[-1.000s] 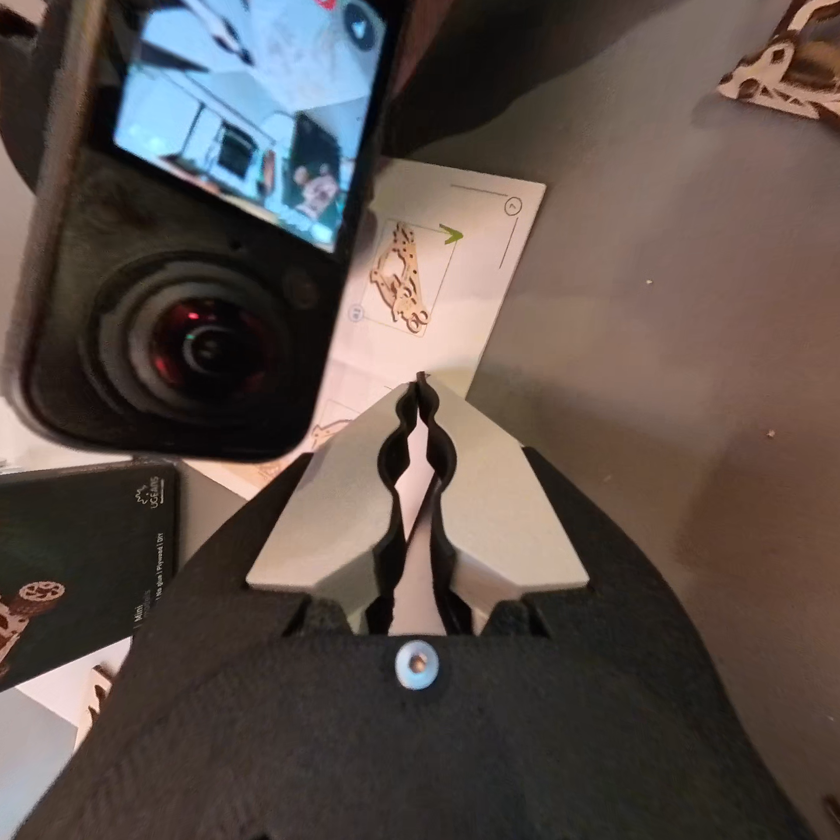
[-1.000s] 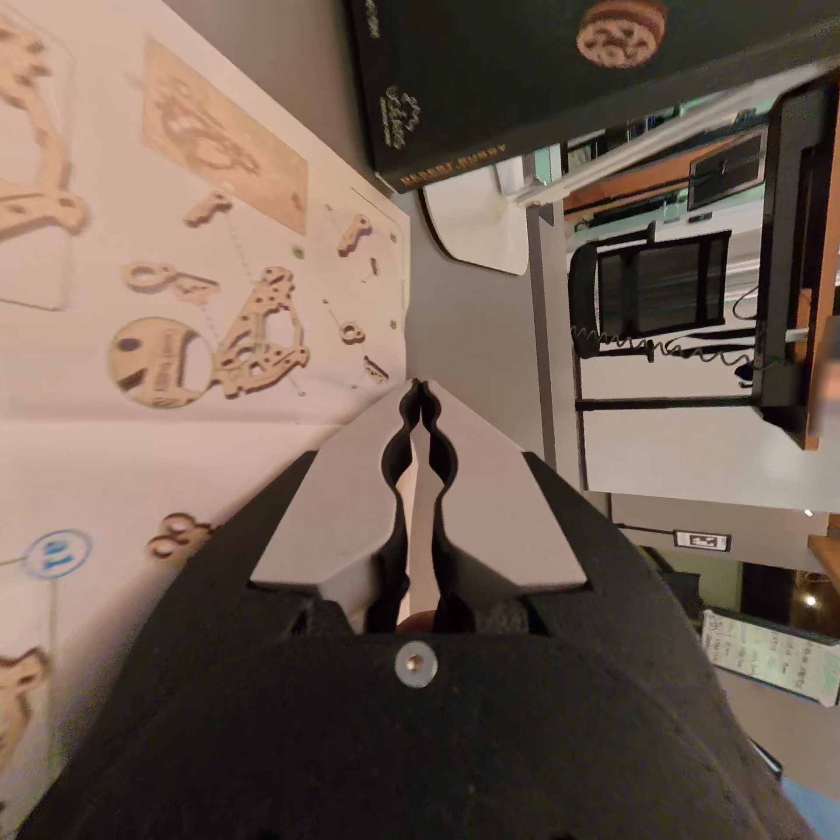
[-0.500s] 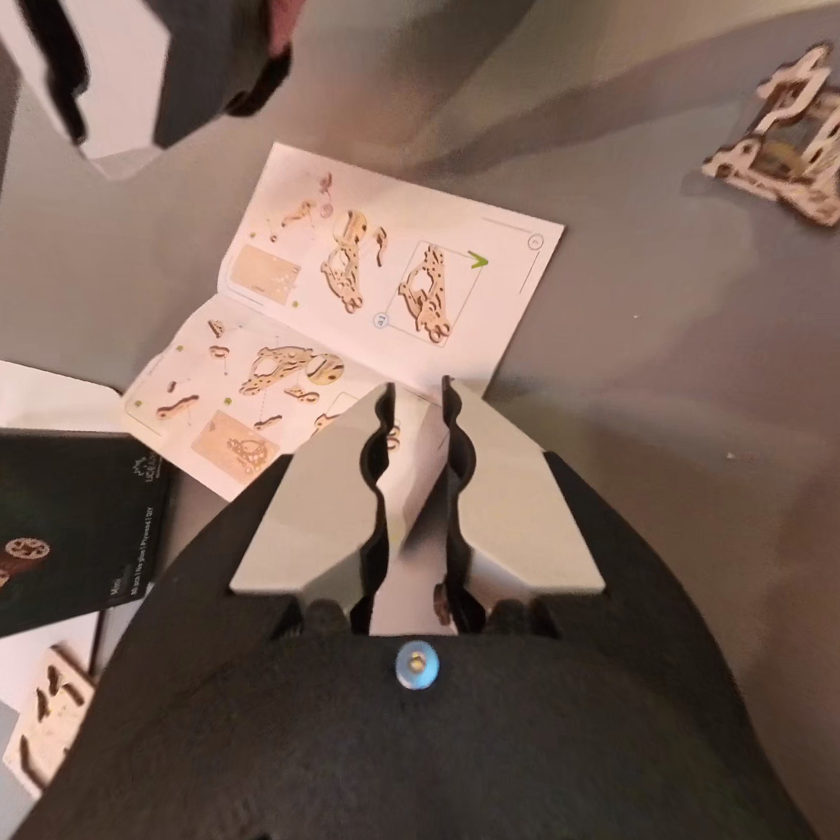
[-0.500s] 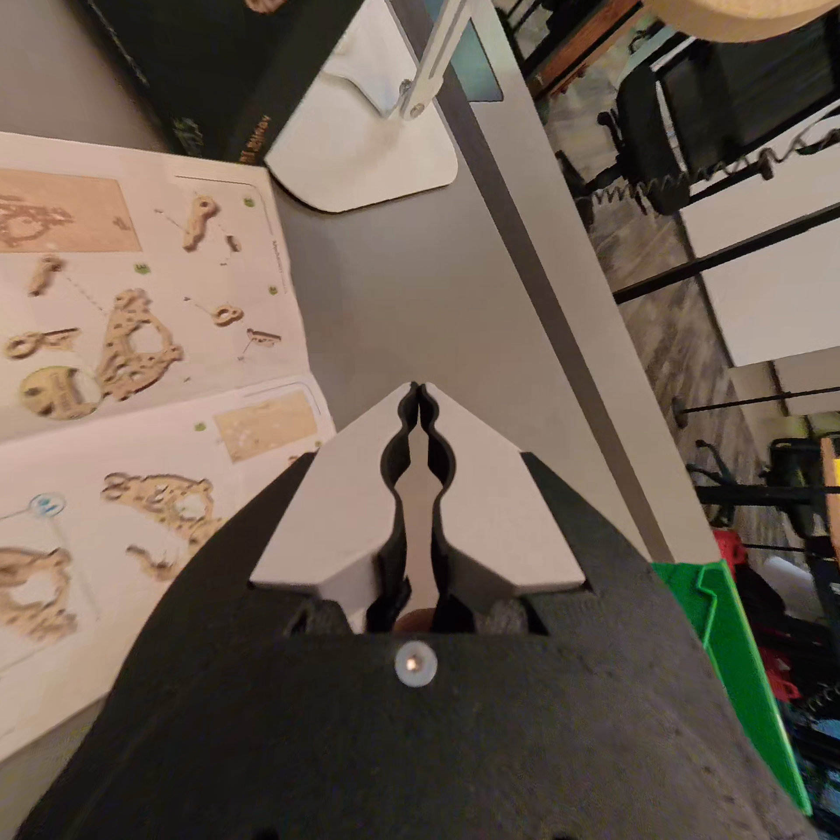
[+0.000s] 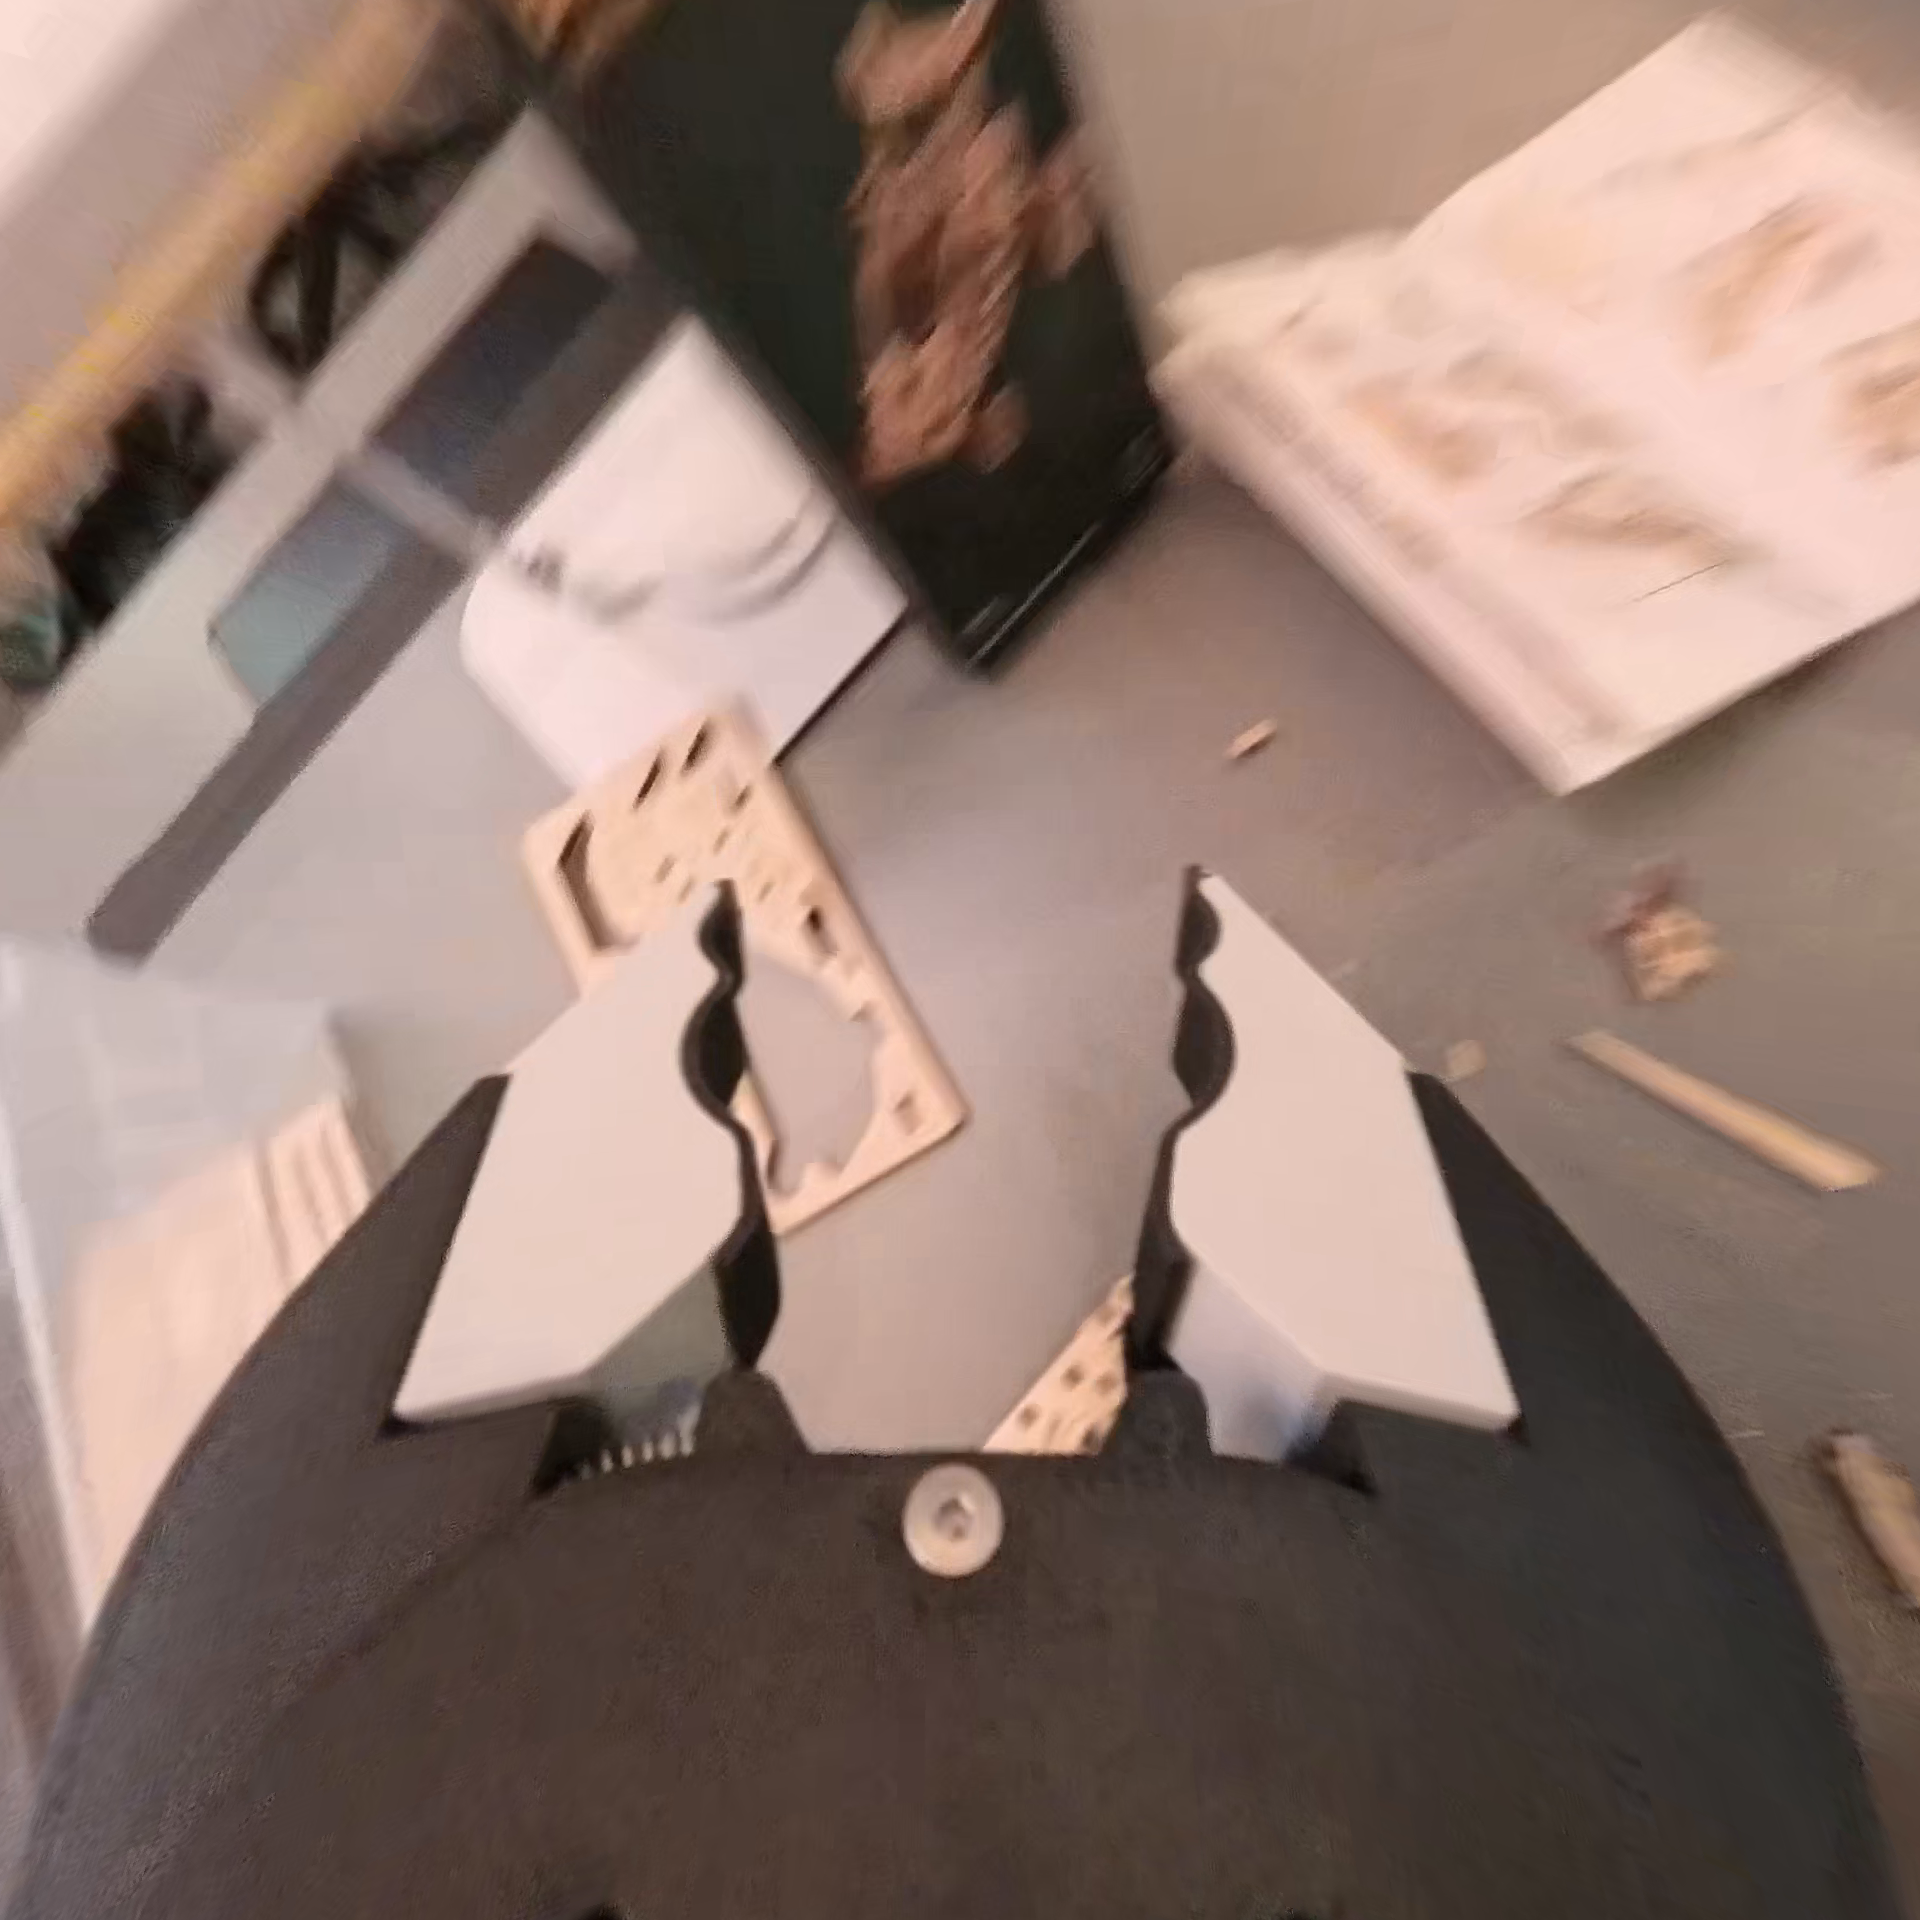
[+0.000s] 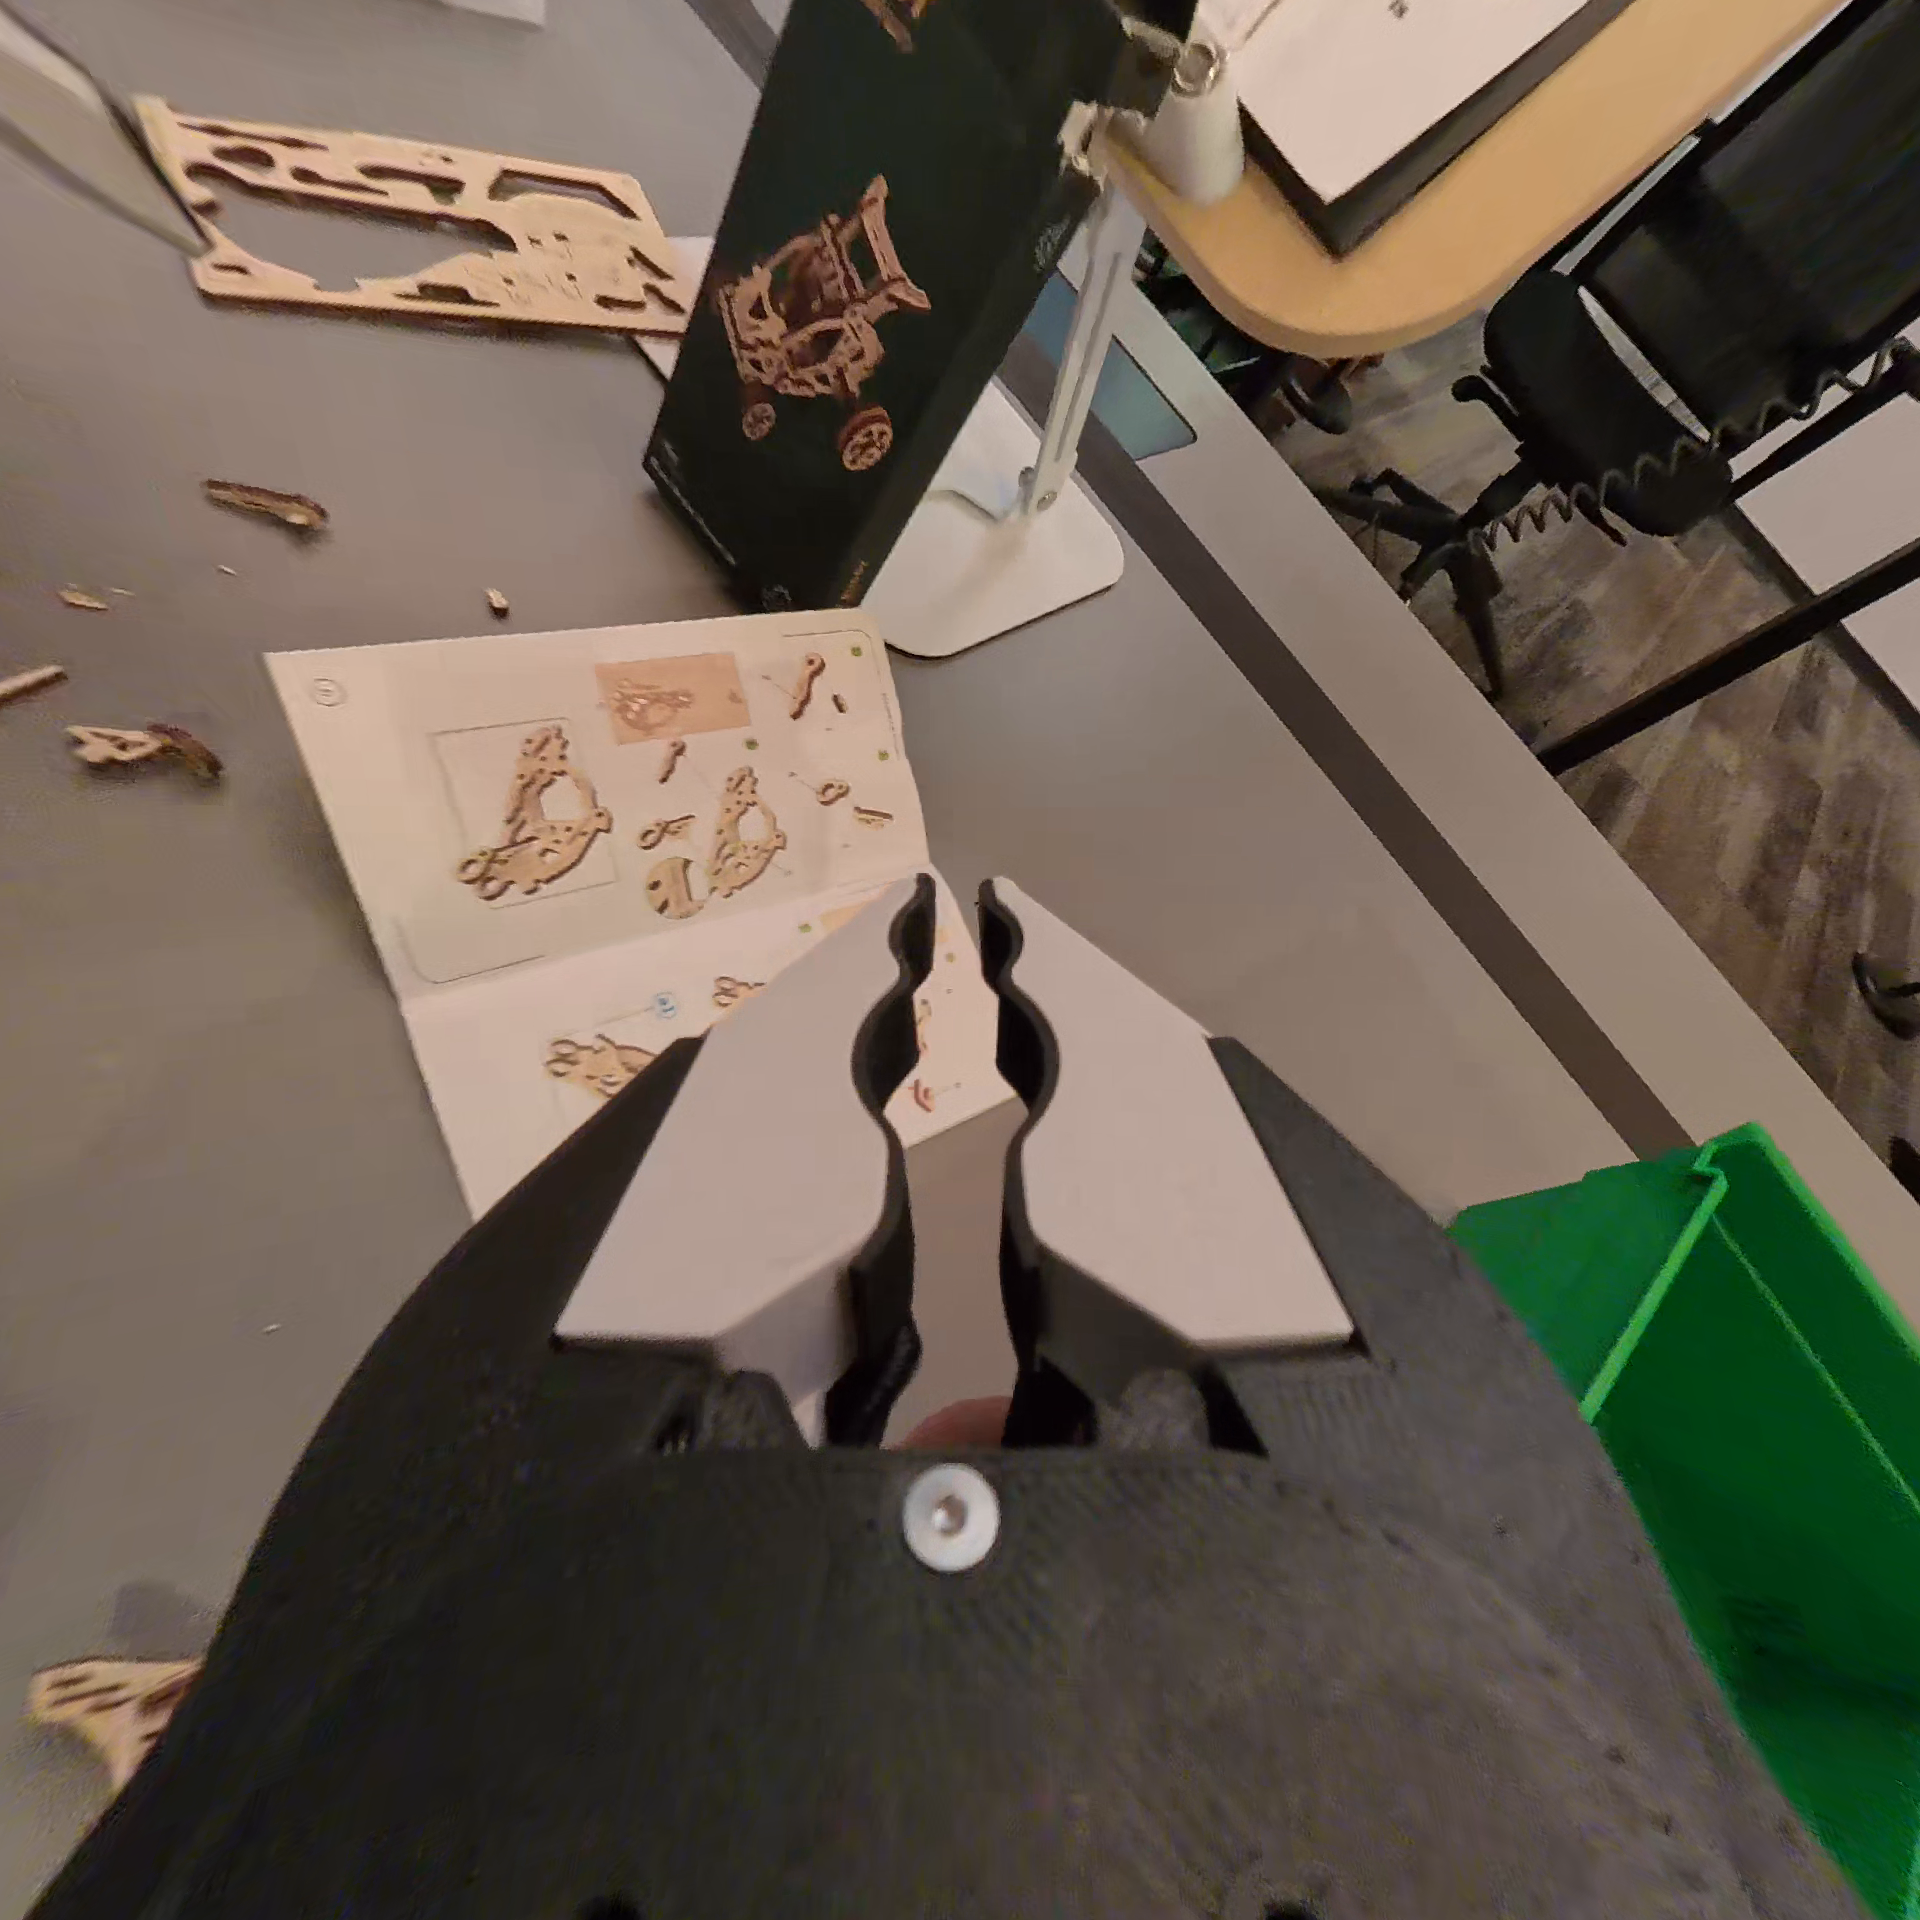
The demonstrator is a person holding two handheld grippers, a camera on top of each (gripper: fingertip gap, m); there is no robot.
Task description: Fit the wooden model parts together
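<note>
Above the grey desk (image 6: pixel 1091 831) | left gripper (image 5: pixel 961 894) jaws wide apart, empty, over the punched wooden sheet (image 5: pixel 665 852) by the desk's far edge; right gripper (image 6: pixel 956 894) slightly parted, empty, over the instruction leaflet (image 6: pixel 623 810) | risk: left view blurred, probably fast motion; the thin sheet may snap or skid.

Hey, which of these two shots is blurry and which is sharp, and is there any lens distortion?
Left wrist view: heavy motion blur; the dark box and booklet are smeared. Right wrist view: sharp; the booklet drawings and wooden sheet cut-outs read clearly. Both views: wide-angle bending, seen in the table edge.
</note>
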